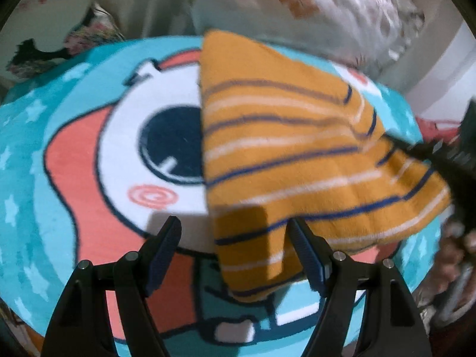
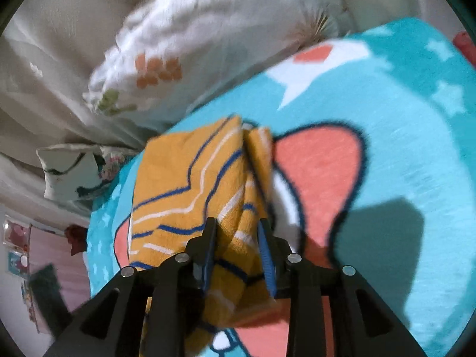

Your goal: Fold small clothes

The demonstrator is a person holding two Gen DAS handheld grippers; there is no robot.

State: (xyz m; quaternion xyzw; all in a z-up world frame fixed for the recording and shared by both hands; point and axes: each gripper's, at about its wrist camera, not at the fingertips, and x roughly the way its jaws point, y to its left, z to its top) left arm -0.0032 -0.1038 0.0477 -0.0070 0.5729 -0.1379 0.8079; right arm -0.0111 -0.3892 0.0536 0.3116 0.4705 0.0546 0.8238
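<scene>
Our left gripper (image 1: 233, 232) spread wide above the blue cartoon blanket (image 1: 59, 136), nothing between its fingers, our right gripper (image 2: 236, 232) pinching a bunched edge of the orange striped cloth (image 2: 184, 172), cloth half lifted over the blanket, pillow (image 2: 184, 44) behind

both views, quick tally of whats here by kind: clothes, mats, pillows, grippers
Clothes: 1, the orange striped garment
Mats: 1, the teal cartoon mat
Pillows: 2, the white floral pillow and the small patterned cushion
Grippers: 2, the left gripper and the right gripper
Total: 6
</scene>
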